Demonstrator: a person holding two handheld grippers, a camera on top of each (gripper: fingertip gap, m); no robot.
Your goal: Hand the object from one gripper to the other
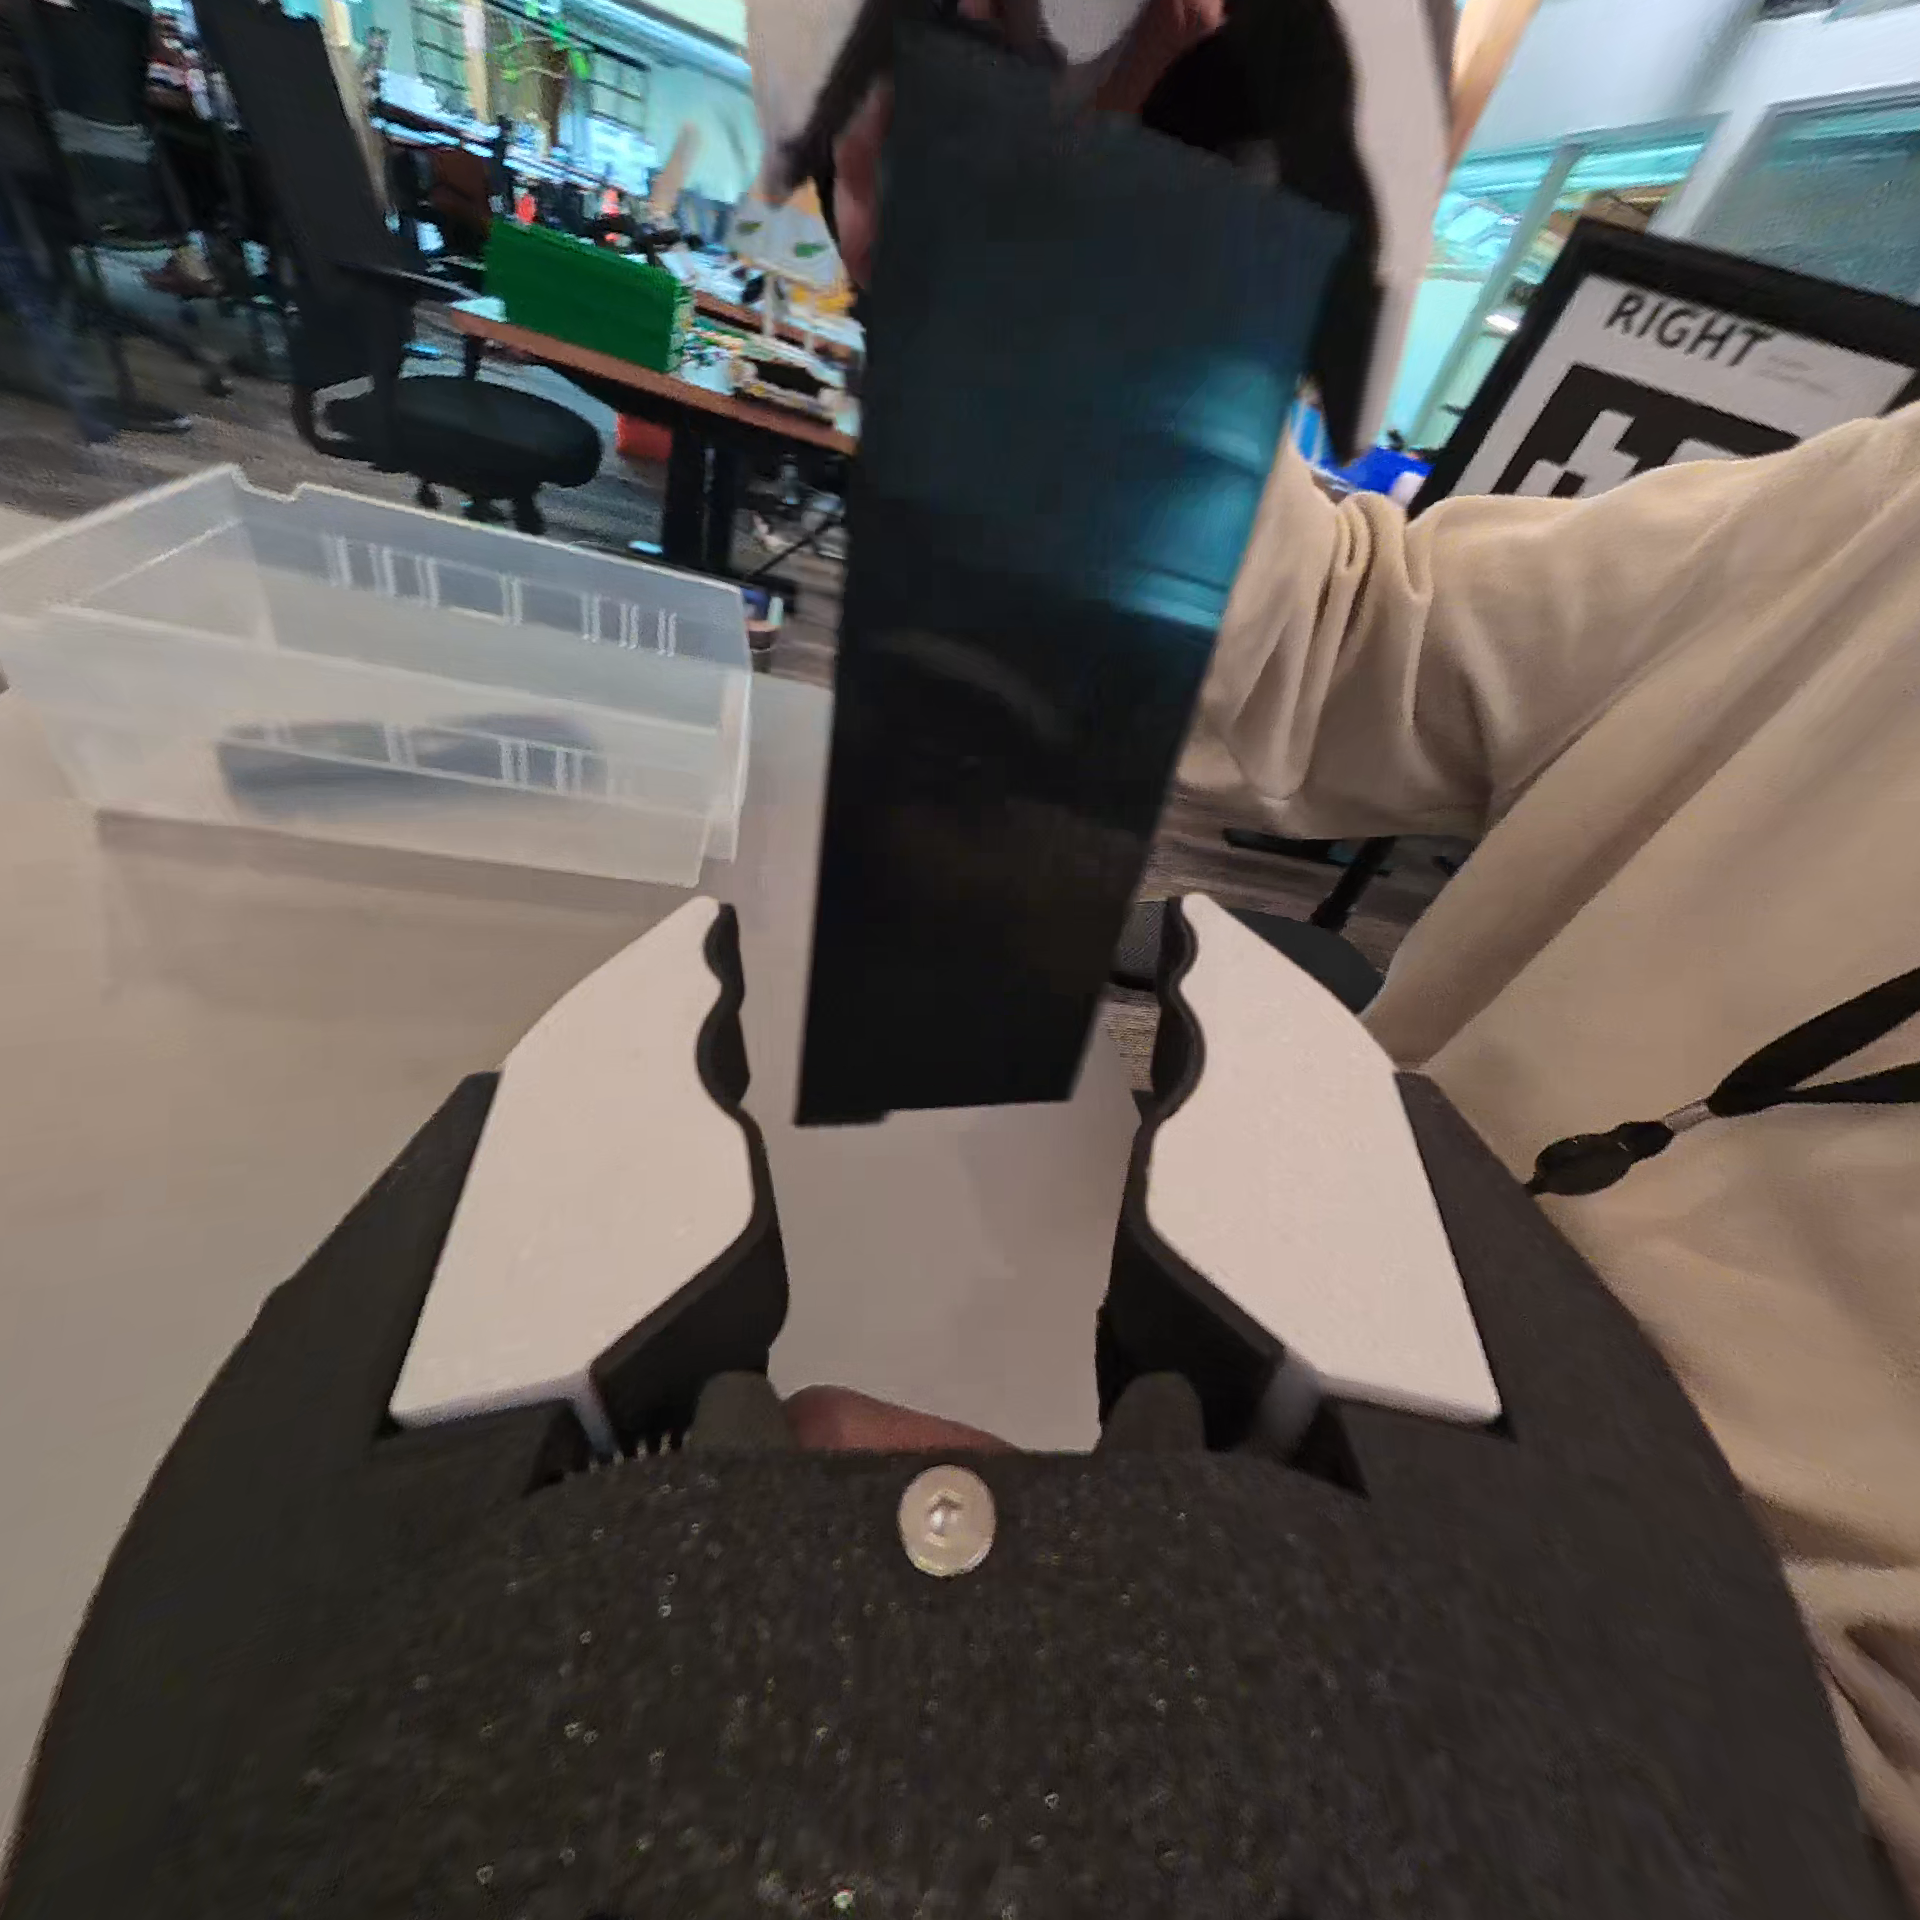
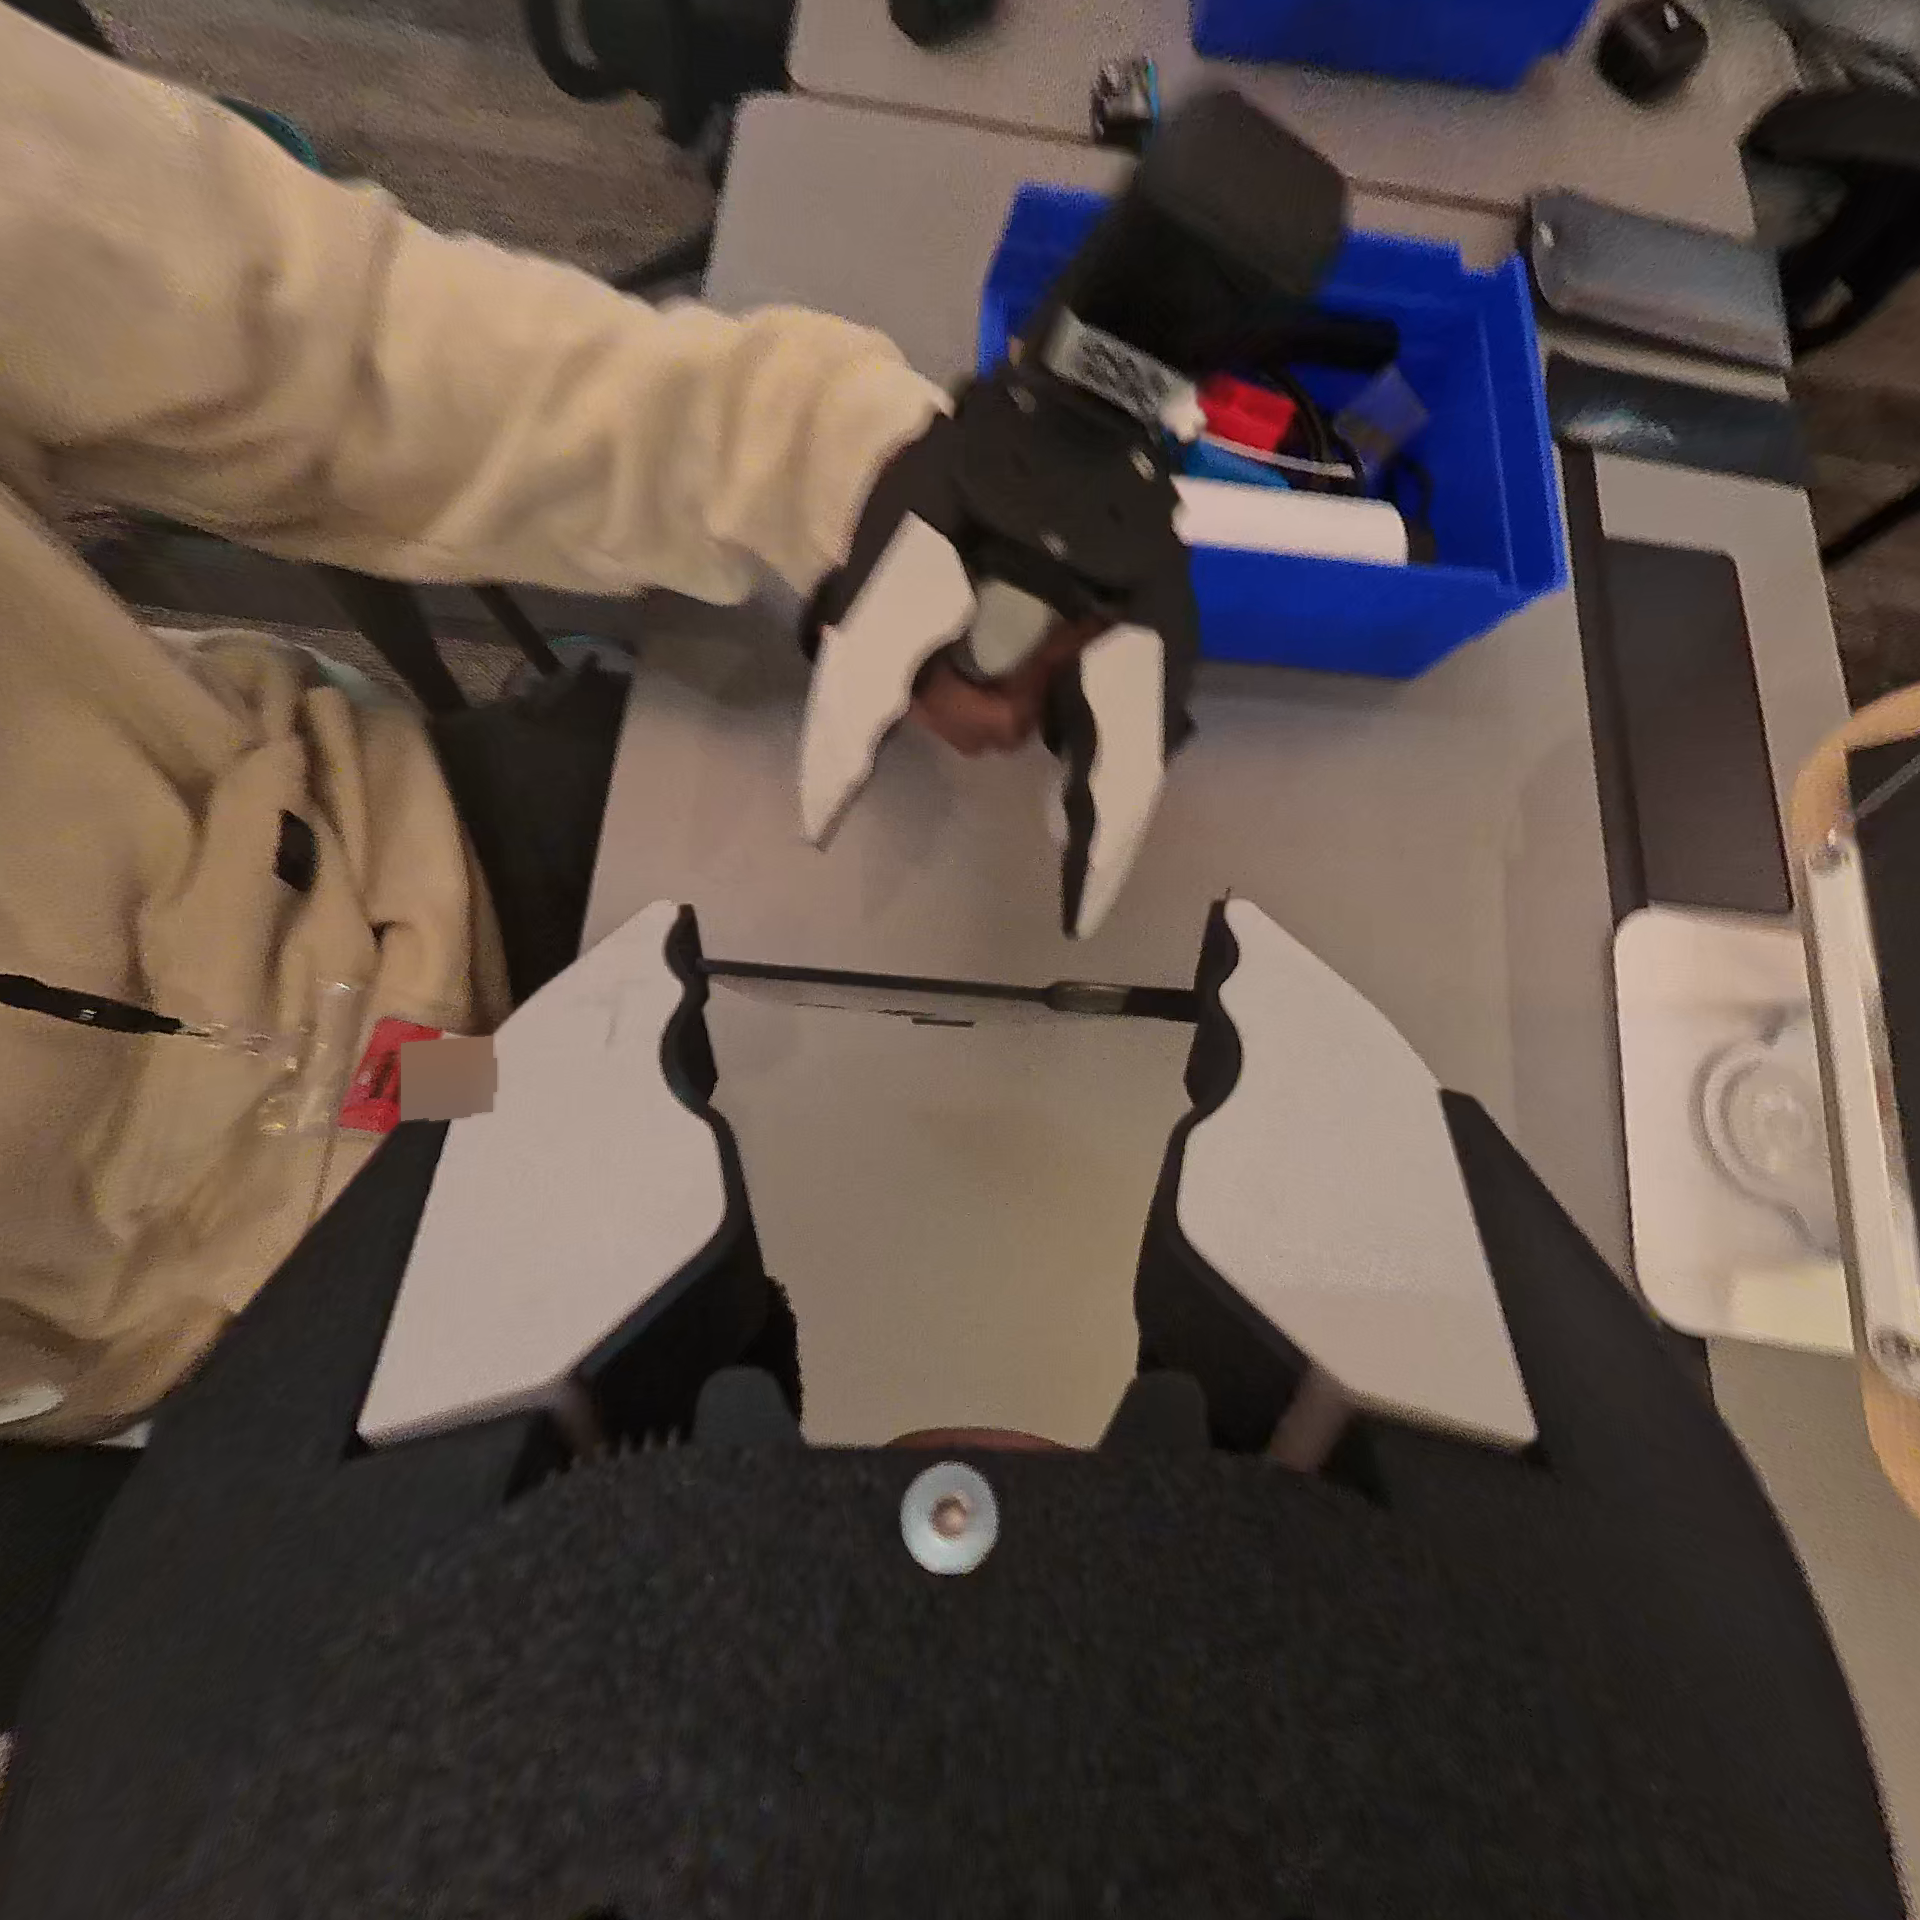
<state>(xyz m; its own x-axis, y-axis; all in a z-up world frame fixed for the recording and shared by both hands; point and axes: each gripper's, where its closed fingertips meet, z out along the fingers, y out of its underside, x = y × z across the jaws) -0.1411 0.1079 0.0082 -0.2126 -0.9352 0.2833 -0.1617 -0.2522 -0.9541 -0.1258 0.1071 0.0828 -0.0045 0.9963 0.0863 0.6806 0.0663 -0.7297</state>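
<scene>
We see the slab (image 1: pixel 1049 582), a thin dark flat rectangle, hanging in the air between the two claws. In the left wrist view its lower end dips into the gap of the left claw (image 1: pixel 951 925), between the two white fingers (image 1: pixel 613 1143) but touching neither; there is clear space on both sides. Its upper end is held by the right claw (image 1: pixel 1049 42), seen at the top of that view, where the grip itself is partly cut off by the frame edge.

In the left wrist view the slab's long axis runs from the right claw down toward the left claw, leaning a little, with its upper end toward the person's sleeve (image 1: pixel 1558 665). Its broad glossy face is turned to the left camera. In the right wrist view we meet the slab (image 2: pixel 935 994) edge-on, as a thin dark line spanning the fingertips.

The right claw (image 2: pixel 951 961) is closed on the slab, its fingertips pressing the slab's two narrow edges, so the jaws stand fairly wide. The left claw (image 2: pixel 951 883) stands wide and holds nothing; here its tips lie just past the slab's line.

Below is a pale table (image 1: pixel 260 1039), with a clear bin (image 1: pixel 416 665) well to the left.
</scene>
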